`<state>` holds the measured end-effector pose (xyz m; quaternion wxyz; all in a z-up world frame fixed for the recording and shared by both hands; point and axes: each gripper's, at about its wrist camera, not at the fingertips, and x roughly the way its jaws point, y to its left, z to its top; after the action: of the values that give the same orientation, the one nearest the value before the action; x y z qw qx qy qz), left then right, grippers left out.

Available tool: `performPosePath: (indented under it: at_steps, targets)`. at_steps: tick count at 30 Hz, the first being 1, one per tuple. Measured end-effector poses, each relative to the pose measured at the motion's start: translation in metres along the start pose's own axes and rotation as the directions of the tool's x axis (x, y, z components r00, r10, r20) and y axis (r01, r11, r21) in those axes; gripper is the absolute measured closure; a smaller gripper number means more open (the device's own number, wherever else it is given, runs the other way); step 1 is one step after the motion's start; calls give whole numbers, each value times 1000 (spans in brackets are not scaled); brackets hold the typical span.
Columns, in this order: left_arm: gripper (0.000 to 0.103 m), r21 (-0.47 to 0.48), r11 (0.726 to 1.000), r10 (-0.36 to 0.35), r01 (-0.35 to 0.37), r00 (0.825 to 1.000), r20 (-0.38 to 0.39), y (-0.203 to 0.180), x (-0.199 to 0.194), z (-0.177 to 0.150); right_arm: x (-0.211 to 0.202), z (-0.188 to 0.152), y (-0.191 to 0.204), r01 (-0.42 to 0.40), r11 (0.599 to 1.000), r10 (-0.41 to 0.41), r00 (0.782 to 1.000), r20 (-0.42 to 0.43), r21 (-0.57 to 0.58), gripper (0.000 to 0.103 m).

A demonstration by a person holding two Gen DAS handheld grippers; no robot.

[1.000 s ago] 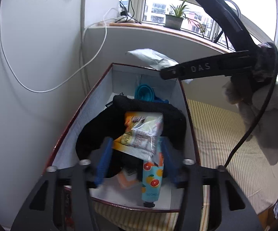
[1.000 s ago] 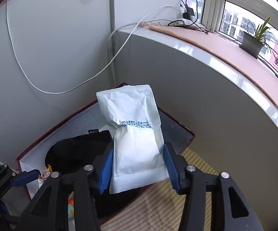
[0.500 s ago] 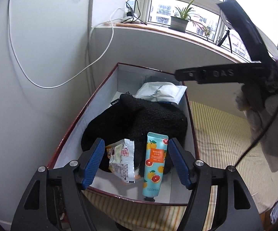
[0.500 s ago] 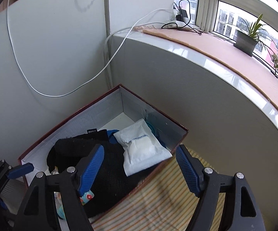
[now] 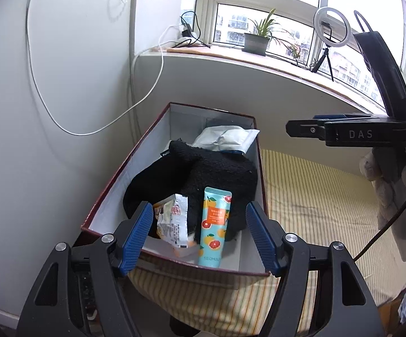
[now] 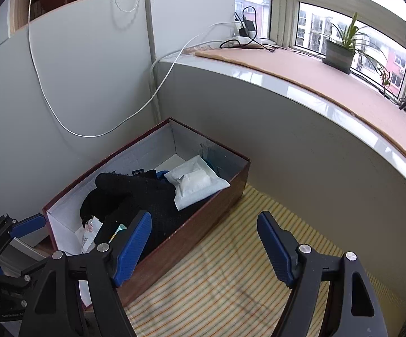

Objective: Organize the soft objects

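in the box [image 6: 225,196], a white pouch [image 6: 195,179] hides something blue; both grippers, left [image 5: 198,233] and right [image 6: 204,241], gape empty (the right's jaws just widened).

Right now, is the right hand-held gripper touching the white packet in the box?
Apart. The right wrist view shows the right hand-held gripper open and empty, and the white packet lying in the box well beyond its fingertips.

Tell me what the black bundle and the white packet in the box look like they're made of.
Black bundle: likely knitted or fleecy fabric, matte, with a fuzzy, nubby surface. White packet: probably thin plastic or paper-like wrap, slightly glossy, creased, with flat sealed edges.
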<state>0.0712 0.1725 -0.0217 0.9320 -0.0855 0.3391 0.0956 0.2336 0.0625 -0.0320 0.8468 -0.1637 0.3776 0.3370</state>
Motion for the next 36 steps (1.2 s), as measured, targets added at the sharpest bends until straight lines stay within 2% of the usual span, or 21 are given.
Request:
performPosePath:
  at_steps: [10,19,25,30,33,36]
  targets:
    - [34,6,1000,8,-8,1000,20,-9,-19,-9,-25,-45,1,-11,1000,11,1000,1,18,28]
    - [34,-47,998,36,-35,999,29,-13,-40,-29,-74,-112,13,79,994,-84,994,65,71,26]
    - [34,-32,998,56,-54,997,49,-21,-53,-38,-100,-148,17,122,984,-134,987,90,129,26]
    - [34,-15,999,50,-49,997,56,-30,-60,-40,-114,-157,8,88,978,-110,988,108,187,26]
    - [34,-4,999,51,-51,997,66,-35,-62,-37,-121,-156,7,120,978,-141,983,118,173,25]
    - [34,-10,999,46,-45,996,73,-39,-65,-36,-126,-157,4,117,977,-141,981,130,179,25]
